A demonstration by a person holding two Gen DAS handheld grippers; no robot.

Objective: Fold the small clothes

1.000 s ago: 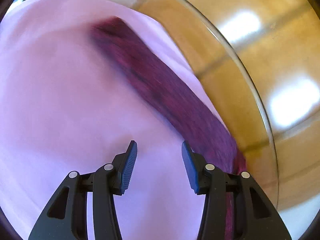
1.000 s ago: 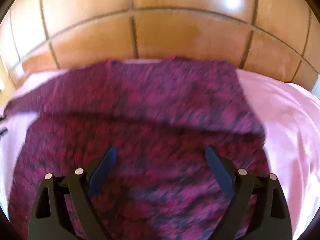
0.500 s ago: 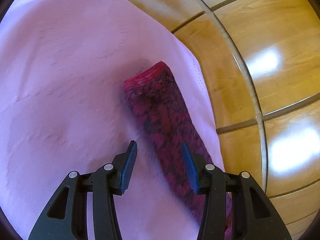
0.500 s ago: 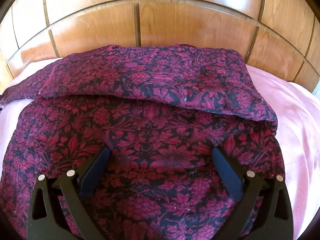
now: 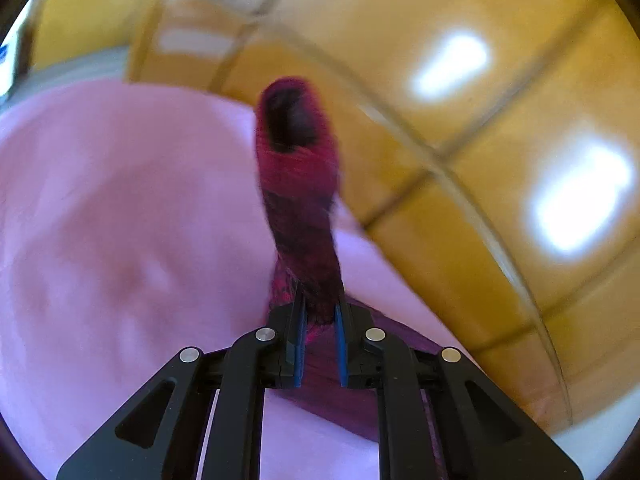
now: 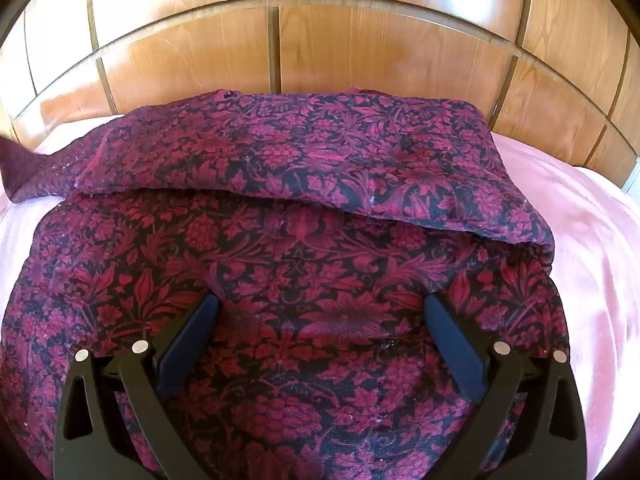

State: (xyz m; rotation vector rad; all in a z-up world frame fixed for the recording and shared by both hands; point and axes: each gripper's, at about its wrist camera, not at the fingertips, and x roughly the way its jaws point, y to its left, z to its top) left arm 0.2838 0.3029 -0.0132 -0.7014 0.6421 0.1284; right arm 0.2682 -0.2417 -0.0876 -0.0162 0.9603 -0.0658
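A dark red floral garment (image 6: 304,248) lies spread on the pink bedsheet (image 6: 592,240), its far part folded toward me with one sleeve trailing left. My right gripper (image 6: 320,312) is open and hovers low over the garment's middle. In the left wrist view my left gripper (image 5: 319,312) is shut on the garment's sleeve (image 5: 300,184), which stands lifted off the pink sheet (image 5: 120,220), its cuff opening facing the camera. The view is blurred.
A wooden panelled headboard (image 6: 360,40) rises right behind the garment's far edge. In the left wrist view the wooden panels (image 5: 500,160) run along the right of the sheet.
My left gripper has closed on the sleeve and lifted it off the sheet; it was open beside the flat sleeve before. My right gripper has held nearly still, open over the garment.
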